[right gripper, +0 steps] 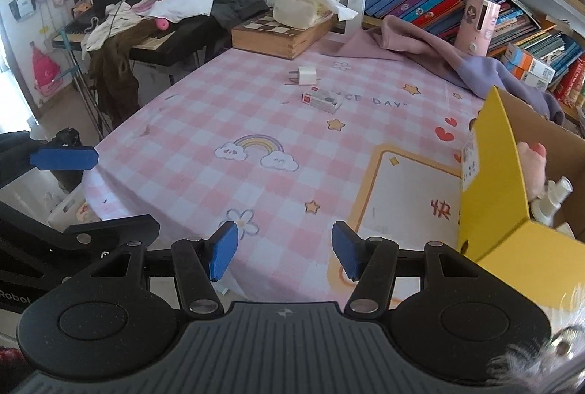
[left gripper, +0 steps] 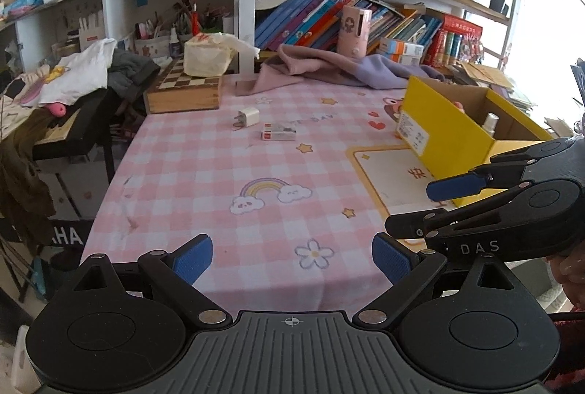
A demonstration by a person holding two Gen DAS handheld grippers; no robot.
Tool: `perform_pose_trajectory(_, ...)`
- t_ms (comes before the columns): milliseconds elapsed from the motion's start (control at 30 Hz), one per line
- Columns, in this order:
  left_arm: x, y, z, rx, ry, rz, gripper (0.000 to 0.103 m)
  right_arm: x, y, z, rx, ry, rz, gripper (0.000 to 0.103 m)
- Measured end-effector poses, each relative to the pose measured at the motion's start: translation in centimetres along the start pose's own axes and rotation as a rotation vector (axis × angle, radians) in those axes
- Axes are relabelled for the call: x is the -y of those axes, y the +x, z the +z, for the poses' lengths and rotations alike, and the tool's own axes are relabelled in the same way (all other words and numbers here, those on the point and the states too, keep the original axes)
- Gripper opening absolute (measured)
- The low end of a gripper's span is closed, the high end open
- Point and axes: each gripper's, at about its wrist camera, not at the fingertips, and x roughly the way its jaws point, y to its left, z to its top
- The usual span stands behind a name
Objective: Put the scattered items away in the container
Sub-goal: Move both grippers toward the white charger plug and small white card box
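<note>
A white charger plug [left gripper: 248, 116] [right gripper: 307, 74] and a small white-and-red box [left gripper: 279, 131] [right gripper: 321, 99] lie side by side on the pink checked tablecloth [left gripper: 204, 174] [right gripper: 226, 108], far ahead of both grippers. The yellow cardboard box [left gripper: 449, 134] [right gripper: 490, 174] stands open at the right, with a white bottle [left gripper: 490, 123] [right gripper: 552, 200] and a pink toy [right gripper: 530, 152] inside. My left gripper [left gripper: 292, 258] [right gripper: 91, 192] hovers over the near table edge, open and empty. My right gripper [right gripper: 285, 255] [left gripper: 427, 207] is beside it, just left of the yellow box, open with nothing between its fingers.
A wooden chessboard box [left gripper: 182, 90] [right gripper: 281, 35] with a tissue pack on it sits at the back. A pink-purple cloth [left gripper: 329, 68] [right gripper: 431, 46] and a pink device [left gripper: 354, 32] lie before the bookshelf. A clothes-covered keyboard [right gripper: 153, 28] stands off the table's left.
</note>
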Motion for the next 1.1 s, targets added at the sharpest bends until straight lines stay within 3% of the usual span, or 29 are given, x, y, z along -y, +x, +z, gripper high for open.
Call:
perform_pose_trajectory(467,-3.1,7.3,6.3,-0.037,0.016,0.041,0.096,3.5,7.3,6.9,-0.009,0.012,0.025,0.055)
perform_pose_trajectory(1100,-6.6,18.2,14.2,-0.071,0.012,0.063,0.096,7.6,17.4,12.9,-0.043,0.040,0.019,0.052)
